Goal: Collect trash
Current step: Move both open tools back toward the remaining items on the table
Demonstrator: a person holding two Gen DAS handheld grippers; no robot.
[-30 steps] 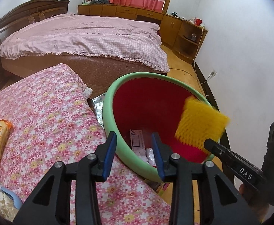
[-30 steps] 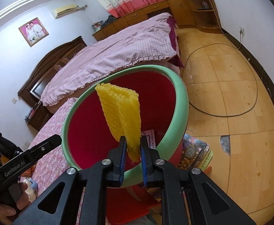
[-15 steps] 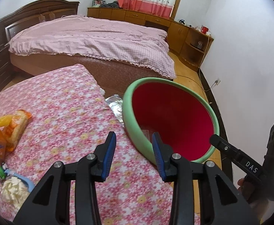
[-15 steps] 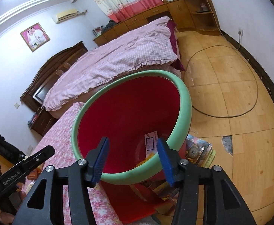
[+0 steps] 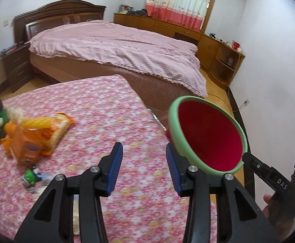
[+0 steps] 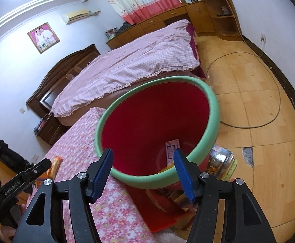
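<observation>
- My right claw [image 6: 142, 172] gaped apart a moment ago, and the yellow mesh has dropped into the red bin [image 6: 214, 109]; I think that yellow sliver at the bottom is it.
- My left claw [image 5: 144, 168], also spread and empty, has swung toward the orange wrappers [image 5: 38, 135] on the flowered cloth [image 5: 107, 109].
- More trash waits there.

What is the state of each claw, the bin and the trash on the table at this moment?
Left claw: open, holds nothing, above the flowered table.
Right claw: open, holds nothing, over the bin's near rim.
Bin: upright beside the table, no lid, some trash at the bottom.
Orange wrappers: lying in a heap on the table, not yet collected.
</observation>
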